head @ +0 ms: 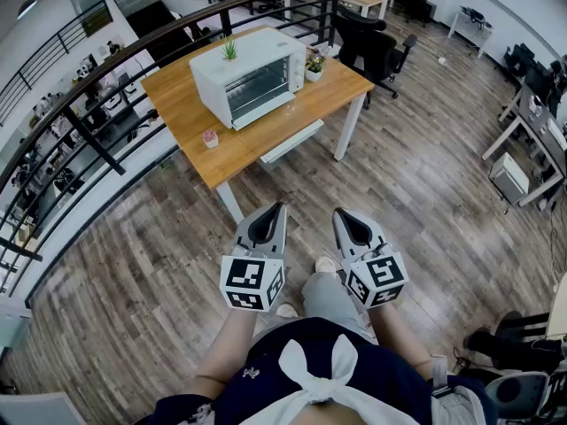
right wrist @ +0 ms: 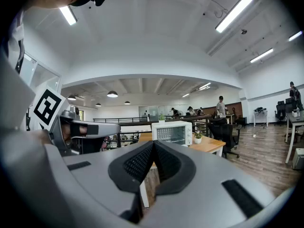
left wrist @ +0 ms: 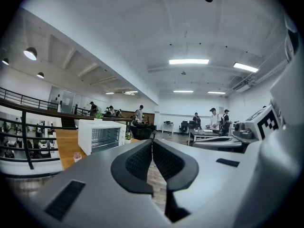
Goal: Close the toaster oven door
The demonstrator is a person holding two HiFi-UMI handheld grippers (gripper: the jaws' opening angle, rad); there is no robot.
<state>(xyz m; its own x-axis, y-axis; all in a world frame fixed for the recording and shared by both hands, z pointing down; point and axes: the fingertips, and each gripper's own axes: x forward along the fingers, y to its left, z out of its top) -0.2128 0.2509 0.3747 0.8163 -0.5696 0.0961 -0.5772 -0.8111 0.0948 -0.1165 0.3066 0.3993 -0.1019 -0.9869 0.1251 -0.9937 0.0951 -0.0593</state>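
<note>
Two shut, empty grippers (head: 282,207) (head: 337,212) hover well short of the toaster oven (head: 248,76), door apparently closed.

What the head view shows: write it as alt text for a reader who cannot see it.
A person stands on a wood floor holding the left gripper and right gripper, both shut and empty, well short of a wooden table. On it sits a white toaster oven with a small plant on top; a black railing curves behind.

White toaster oven (head: 249,76) on an orange-brown wooden table (head: 190,118).
</note>
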